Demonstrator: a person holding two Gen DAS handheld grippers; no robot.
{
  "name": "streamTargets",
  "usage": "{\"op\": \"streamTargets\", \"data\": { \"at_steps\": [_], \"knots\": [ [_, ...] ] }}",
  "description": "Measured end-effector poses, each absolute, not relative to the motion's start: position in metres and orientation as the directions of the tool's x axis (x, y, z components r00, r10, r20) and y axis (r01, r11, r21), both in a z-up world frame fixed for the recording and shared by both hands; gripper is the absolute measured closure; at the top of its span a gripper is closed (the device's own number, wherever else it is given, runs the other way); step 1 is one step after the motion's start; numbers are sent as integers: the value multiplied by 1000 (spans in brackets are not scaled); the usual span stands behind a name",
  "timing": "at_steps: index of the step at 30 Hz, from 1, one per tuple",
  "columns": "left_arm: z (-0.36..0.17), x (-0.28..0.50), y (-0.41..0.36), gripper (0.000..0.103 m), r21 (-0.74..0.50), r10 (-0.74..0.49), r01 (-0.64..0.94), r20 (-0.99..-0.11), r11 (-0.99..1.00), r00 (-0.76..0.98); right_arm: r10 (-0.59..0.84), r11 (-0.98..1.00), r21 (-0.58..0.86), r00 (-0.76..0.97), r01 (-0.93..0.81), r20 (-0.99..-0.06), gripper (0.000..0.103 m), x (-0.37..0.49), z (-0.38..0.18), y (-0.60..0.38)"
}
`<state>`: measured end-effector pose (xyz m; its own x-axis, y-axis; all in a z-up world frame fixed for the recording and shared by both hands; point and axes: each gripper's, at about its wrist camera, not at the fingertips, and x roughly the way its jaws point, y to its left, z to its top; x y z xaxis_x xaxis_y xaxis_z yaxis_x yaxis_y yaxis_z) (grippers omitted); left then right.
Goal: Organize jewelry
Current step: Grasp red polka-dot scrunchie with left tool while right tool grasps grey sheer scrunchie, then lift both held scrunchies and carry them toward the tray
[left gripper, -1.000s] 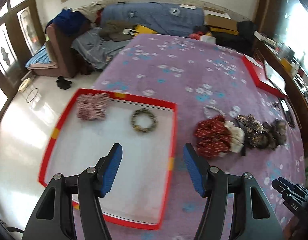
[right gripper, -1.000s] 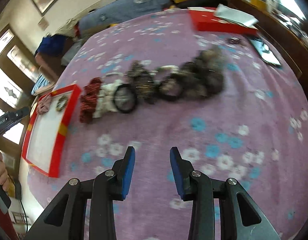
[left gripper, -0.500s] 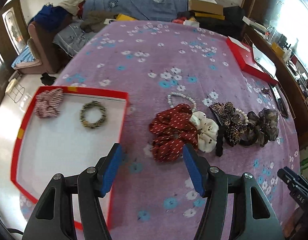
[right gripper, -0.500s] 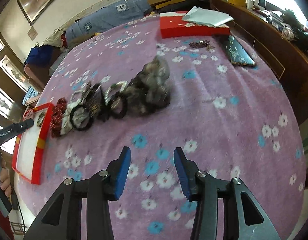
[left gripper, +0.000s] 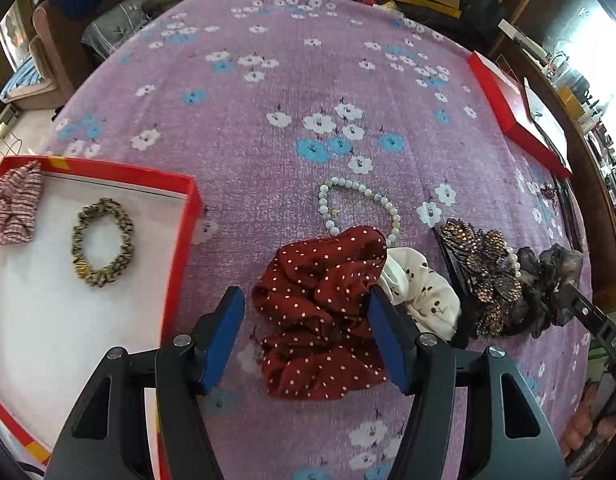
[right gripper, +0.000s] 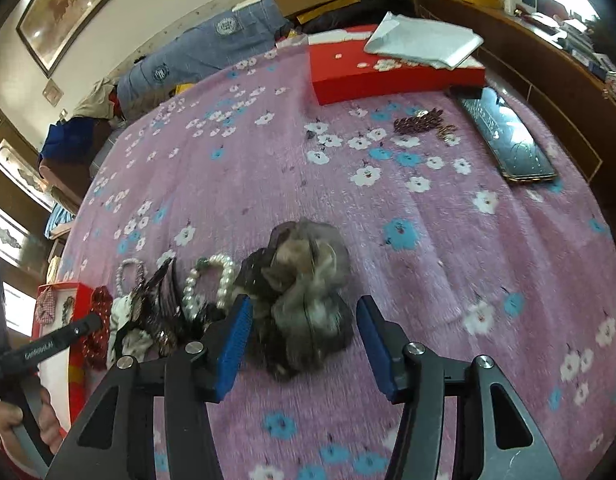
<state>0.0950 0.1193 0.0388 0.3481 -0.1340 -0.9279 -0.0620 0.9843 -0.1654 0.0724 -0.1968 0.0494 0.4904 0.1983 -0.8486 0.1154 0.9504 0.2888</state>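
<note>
Red tray [left gripper: 189, 216] cut off left, grey scrunchie [right gripper: 308, 304] blurred

Two handheld grippers, same build. Left gripper [left gripper: 303, 334]: black angular frame with triangular cut-outs, silver round screws along the top of the linkage, flat blue rectangular pads [left gripper: 221, 338] on the inner faces. Right gripper [right gripper: 305, 346]: identical black frame, silver screw heads, blue ribbed pads [right gripper: 233, 346]. Bare skin of the left hand [right gripper: 25, 426] in the right wrist view, fingers curled round a black handle with small, illegible white lettering.
</note>
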Motion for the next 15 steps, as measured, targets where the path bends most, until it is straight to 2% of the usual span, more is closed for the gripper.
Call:
{"op": "streamTargets", "data": {
  "at_steps": [1,2,3,4,8,15],
  "knots": [
    [37,96,118,56,-176,-146,-56,-927,983,344,192,953,280,481,117,-856,45,76,46,-195],
    [36,95,116,88,-187,-160,-49,-929,981,335,182,957,266,470,117,-863,50,80,43,-193],
    [34,95,115,96,-190,-166,-46,-933,981,318,182,959,260,460,112,-869,62,83,39,-192],
    [35,94,113,95,-186,-163,-46,-935,981,314,194,958,266,446,105,-874,82,85,35,-191],
    [41,80,105,96,-209,-196,-10,-929,978,315,258,940,327,432,93,-864,89,77,34,-191],
    [53,23,85,96,-310,-327,105,-908,945,263,473,873,485,341,-55,-812,91,25,47,-163]
  ]
}}
